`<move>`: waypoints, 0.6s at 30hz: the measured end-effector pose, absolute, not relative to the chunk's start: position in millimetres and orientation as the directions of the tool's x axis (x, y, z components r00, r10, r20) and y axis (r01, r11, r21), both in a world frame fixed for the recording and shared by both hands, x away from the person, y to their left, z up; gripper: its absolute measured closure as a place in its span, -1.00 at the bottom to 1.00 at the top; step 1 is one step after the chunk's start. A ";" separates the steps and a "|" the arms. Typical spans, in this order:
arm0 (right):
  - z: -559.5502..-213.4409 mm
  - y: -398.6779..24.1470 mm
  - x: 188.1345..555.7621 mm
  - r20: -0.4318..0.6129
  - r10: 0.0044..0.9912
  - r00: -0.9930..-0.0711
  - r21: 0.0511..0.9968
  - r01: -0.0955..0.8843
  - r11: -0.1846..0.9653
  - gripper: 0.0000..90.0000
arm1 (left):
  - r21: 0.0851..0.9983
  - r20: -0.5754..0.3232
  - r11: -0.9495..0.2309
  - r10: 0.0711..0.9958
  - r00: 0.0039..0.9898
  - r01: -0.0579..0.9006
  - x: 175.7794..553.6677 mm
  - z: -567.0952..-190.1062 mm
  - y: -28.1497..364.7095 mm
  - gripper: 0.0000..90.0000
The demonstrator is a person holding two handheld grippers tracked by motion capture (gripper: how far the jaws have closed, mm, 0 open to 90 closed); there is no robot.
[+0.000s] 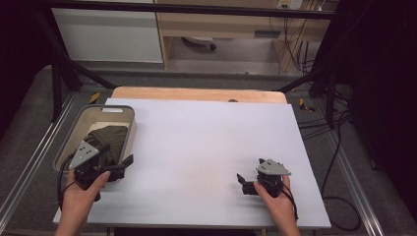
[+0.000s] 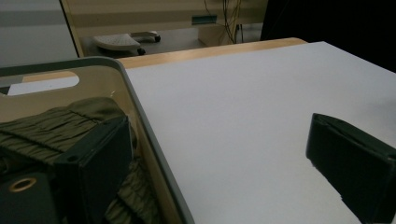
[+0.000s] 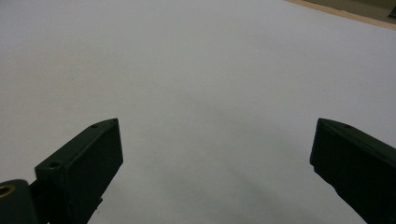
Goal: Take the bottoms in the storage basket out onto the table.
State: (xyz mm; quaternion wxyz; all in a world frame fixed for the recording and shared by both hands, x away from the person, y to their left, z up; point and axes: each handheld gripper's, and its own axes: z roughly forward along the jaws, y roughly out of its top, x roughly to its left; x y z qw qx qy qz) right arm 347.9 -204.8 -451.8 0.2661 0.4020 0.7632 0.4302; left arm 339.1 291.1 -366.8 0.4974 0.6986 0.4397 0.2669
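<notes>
olive cloth (image 1: 109, 139) lies bunched inside the beige bin (image 1: 129, 129).

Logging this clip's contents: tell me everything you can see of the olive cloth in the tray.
The olive cloth is a dark olive-green fabric, crumpled into a loose heap with fine gathered pleats or ribbing showing in the left gripper view. It lies inside the beige tray at the table's left edge, filling its near part and leaving the far floor bare. The left gripper, jaws wide open, hovers at the tray's near right rim, one jaw above the cloth; contact cannot be told.
</notes>
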 end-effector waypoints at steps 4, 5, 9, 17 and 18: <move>-450.1 -204.6 345.7 -0.065 0.841 -0.537 0.872 0.379 0.309 -0.94 | 0.924 -0.052 -0.123 0.897 0.438 0.363 341.2 -366.1 293.6 -0.86; -449.8 -204.2 345.5 -0.066 0.840 -0.538 0.871 0.379 0.312 -0.94 | 0.922 -0.048 -0.127 0.900 0.434 0.365 342.0 -366.9 293.8 -0.86; -450.7 -202.0 346.5 -0.071 0.837 -0.543 0.865 0.384 0.323 -0.94 | 0.916 -0.036 -0.141 0.903 0.428 0.375 344.7 -367.6 293.4 -0.86; -451.5 -200.7 346.8 -0.075 0.830 -0.553 0.863 0.381 0.332 -0.94 | 0.906 -0.018 -0.167 0.904 0.427 0.390 344.2 -373.1 289.3 -0.86; -451.5 -200.7 346.8 -0.075 0.830 -0.553 0.863 0.381 0.332 -0.94 | 0.906 -0.013 -0.168 0.906 0.423 0.389 345.4 -371.4 290.6 -0.86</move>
